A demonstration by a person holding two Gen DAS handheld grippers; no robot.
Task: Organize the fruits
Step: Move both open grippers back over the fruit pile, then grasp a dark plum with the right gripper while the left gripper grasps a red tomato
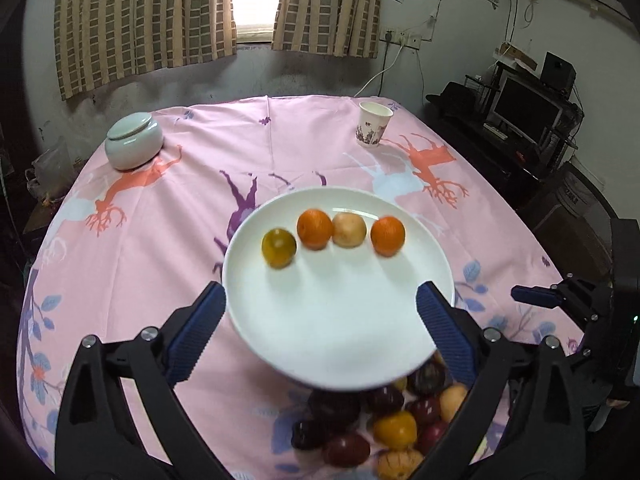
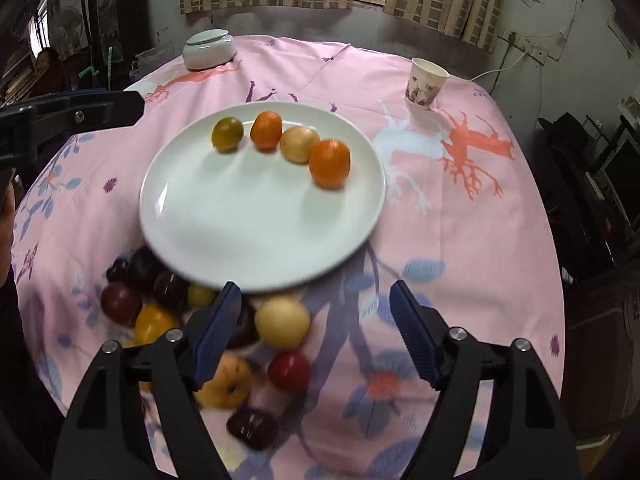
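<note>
A white plate (image 1: 340, 320) (image 2: 240, 220) lies on the pink tablecloth. Along its far side sit a greenish-yellow fruit (image 1: 279, 247) (image 2: 227, 134), an orange (image 1: 315, 229) (image 2: 265, 129), a pale fruit (image 1: 349, 229) (image 2: 299, 144) and a second orange (image 1: 387, 235) (image 2: 330, 163). A loose pile of dark red and yellow fruits (image 1: 384, 420) (image 2: 192, 320) lies on the cloth by the plate's near edge. My left gripper (image 1: 320, 292) hangs open over the plate's near half, nothing between its pads. My right gripper (image 2: 315, 286) stands open over the cloth just right of the pile, holding nothing.
A pale green lidded jar (image 1: 134, 142) (image 2: 209, 49) stands at the far left of the table, a printed paper cup (image 1: 373, 124) (image 2: 426, 84) at the far right. A desk with a monitor (image 1: 524, 108) is beyond the right edge. Bare cloth lies right of the plate.
</note>
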